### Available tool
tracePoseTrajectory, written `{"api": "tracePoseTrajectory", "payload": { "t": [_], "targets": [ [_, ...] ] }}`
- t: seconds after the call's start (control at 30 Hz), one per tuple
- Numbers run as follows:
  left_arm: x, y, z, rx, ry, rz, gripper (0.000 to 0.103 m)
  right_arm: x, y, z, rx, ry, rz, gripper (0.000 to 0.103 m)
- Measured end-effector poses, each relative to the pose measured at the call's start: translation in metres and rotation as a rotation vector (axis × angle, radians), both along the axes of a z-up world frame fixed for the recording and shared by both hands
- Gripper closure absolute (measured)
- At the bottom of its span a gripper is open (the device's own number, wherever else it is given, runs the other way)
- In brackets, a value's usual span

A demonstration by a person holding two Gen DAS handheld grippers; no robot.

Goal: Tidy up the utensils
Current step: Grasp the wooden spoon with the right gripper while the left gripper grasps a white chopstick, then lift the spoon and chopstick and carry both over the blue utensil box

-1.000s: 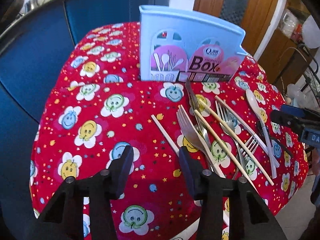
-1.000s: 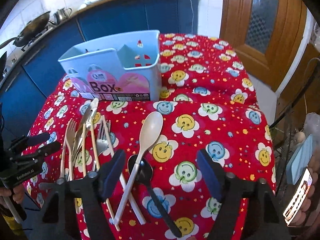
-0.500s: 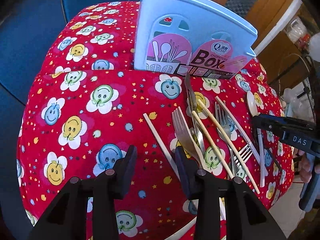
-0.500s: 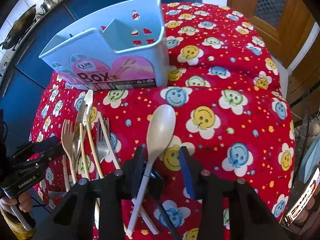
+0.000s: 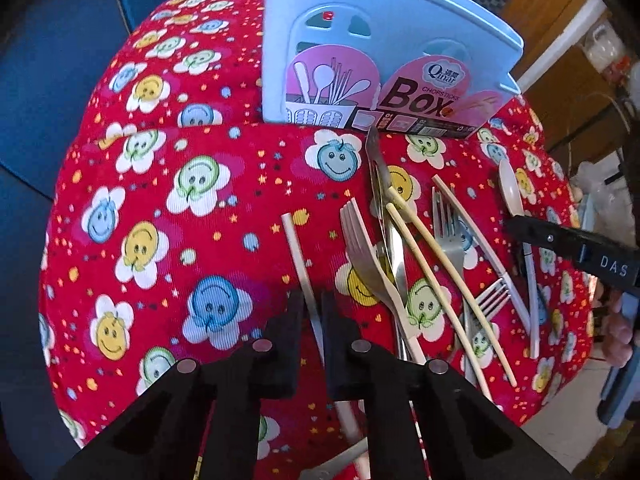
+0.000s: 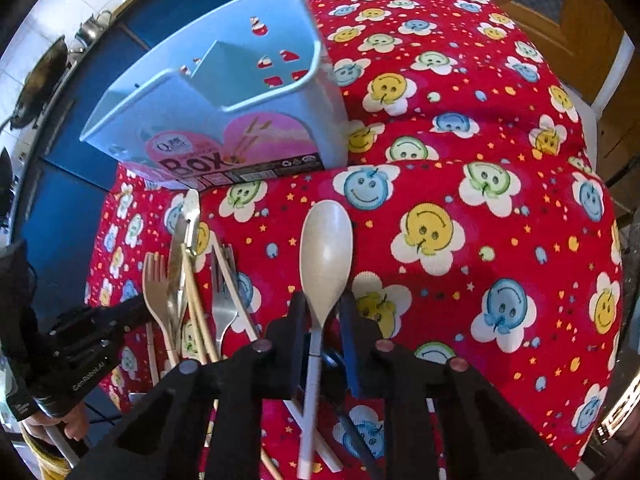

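A light blue utensil box [image 5: 384, 52] stands at the back of a red smiley-flower cloth [image 5: 160, 208]; it also shows in the right wrist view [image 6: 224, 96]. My left gripper [image 5: 313, 300] is shut on a single cream chopstick [image 5: 296, 248] lying left of the pile. The pile holds a cream fork [image 5: 364, 248], a knife [image 5: 380, 184], chopsticks [image 5: 428, 256] and metal forks [image 5: 450, 236]. My right gripper [image 6: 323, 300] has its jaws narrowed around the neck of a cream spoon [image 6: 326, 248]; whether the pads touch it is unclear.
Blue cabinets [image 5: 52, 60] stand behind and left of the table. A wooden door [image 6: 560, 4] is at the right. The cloth's front edge drops off close to both grippers. A dark spoon [image 6: 348, 424] lies under the right gripper.
Both grippers have moved down to the cloth and narrowed their jaws, the left onto the single chopstick, the right around the cream spoon's neck.
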State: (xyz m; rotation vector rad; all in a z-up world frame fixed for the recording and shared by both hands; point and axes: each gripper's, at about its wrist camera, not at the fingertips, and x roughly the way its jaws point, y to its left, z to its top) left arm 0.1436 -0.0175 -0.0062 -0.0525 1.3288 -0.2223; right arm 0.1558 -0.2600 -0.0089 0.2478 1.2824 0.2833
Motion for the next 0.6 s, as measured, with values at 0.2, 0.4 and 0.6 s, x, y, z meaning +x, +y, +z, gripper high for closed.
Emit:
{"api": "tracePoseTrajectory", "payload": {
  "t": [0.2,0.4,0.6],
  "targets": [
    [-0.013,0.02,0.012,-0.133,-0.055,0.038,0.099,-0.018,-0.011,0.013,0.069,-0.082,-0.018,0.087],
    [-0.04,0.034,0.052,-0.164,-0.262,0.045,0.099,-0.039,-0.008,0.029,0.077,-0.237,-0.033,0.096],
    [-0.057,0.031,0.079,-0.163,-0.434,0.045,0.099,-0.061,-0.009,0.035,0.115,-0.356,-0.045,0.097]
  ]
}}
